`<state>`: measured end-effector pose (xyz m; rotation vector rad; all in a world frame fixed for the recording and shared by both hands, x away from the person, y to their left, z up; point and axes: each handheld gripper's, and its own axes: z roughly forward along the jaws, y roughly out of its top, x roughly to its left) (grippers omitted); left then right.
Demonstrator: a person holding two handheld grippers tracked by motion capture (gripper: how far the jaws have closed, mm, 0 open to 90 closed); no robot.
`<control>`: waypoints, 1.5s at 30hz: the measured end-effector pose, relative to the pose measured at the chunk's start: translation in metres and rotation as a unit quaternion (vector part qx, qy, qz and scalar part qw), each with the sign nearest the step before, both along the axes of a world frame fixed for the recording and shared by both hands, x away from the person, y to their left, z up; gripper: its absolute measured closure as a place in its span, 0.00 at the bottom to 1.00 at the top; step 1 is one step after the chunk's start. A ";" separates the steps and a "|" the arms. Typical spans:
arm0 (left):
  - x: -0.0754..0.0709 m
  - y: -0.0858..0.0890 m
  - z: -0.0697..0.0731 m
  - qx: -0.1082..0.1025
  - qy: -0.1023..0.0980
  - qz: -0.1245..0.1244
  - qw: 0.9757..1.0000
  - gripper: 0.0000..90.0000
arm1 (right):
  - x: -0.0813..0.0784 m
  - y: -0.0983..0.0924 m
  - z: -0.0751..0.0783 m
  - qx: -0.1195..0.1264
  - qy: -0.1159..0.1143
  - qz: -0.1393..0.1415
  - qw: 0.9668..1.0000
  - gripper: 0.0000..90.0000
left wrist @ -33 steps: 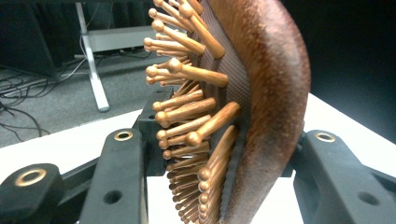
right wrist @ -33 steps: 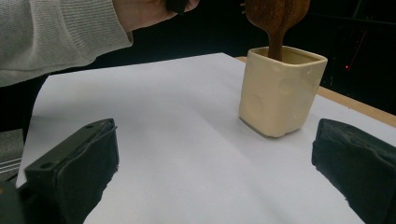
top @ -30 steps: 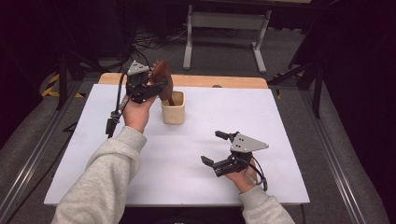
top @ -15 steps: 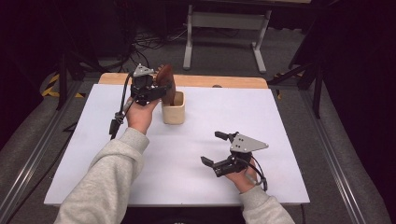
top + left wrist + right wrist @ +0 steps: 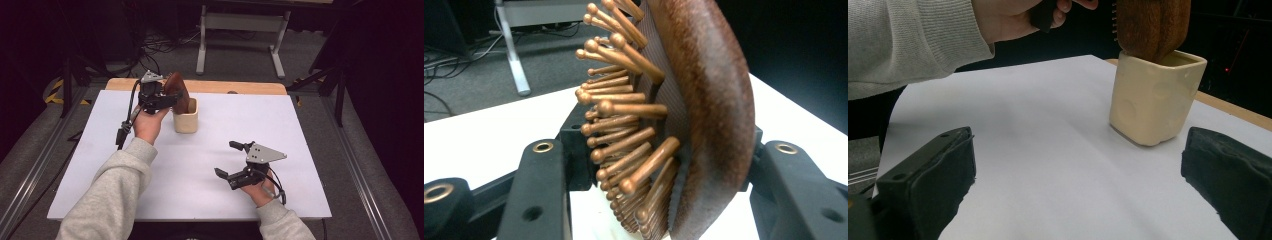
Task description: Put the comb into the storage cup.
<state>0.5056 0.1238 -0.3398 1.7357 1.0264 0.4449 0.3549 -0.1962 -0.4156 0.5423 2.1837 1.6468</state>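
From the high view, the left gripper [image 5: 167, 97] stands at the far left of the table [image 5: 300, 130], its jaws flanking the head of a brown hairbrush [image 5: 178, 91]. The hairbrush stands upright, long axis near vertical, with its lower end inside a cream cup [image 5: 185, 121]. The jaws have just been opening with the brush head between them. The right gripper [image 5: 231, 160] rests well apart near the front edge, jaws spread on nothing; the left hand [image 5: 147, 124] is clearly the nearer.

Along the left gripper view, the hairbrush [image 5: 704, 100] rises between the two black jaws, bristles toward the left jaw, smooth back toward the right. A gap shows on the bristle side; contact on the back side cannot be told.

Along the right gripper view, the cup [image 5: 1154, 97] sits ahead and right, hairbrush [image 5: 1150, 25] upright in it. Withdrawal would need to run sideways, clear of the head.
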 end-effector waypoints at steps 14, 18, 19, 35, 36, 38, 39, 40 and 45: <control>-0.007 0.016 0.003 0.058 -0.022 -0.004 0.998 0.07 | 0.000 -0.002 0.002 0.004 -0.002 -0.003 1.000 0.02; -0.016 0.022 0.010 0.068 -0.034 -0.013 0.997 0.01 | 0.000 -0.005 0.004 0.007 -0.005 -0.007 1.000 0.02; -0.019 0.024 0.011 0.066 -0.040 -0.016 0.997 0.01 | 0.000 -0.006 0.005 0.008 -0.006 -0.007 1.000 0.02; -0.076 0.066 0.012 0.027 -0.097 -0.088 0.991 0.00 | 0.001 -0.025 0.018 0.015 -0.017 -0.030 0.999 0.02; -0.079 0.069 0.011 0.022 -0.101 -0.091 0.990 0.00 | 0.001 -0.026 0.018 0.014 -0.018 -0.031 0.999 0.02; -0.087 0.074 0.008 0.017 -0.103 -0.096 0.990 0.00 | 0.001 -0.027 0.019 0.014 -0.018 -0.031 0.999 0.02; -0.090 0.076 0.007 0.020 -0.105 -0.098 0.989 0.00 | 0.001 -0.028 0.019 0.013 -0.018 -0.032 0.999 0.02; -0.093 0.078 0.005 0.021 -0.106 -0.100 0.989 0.00 | 0.001 -0.029 0.019 0.014 -0.018 -0.033 0.999 0.02; -0.106 0.092 -0.007 0.003 -0.103 -0.108 0.989 0.00 | 0.001 -0.033 0.019 0.011 -0.016 -0.036 0.999 0.02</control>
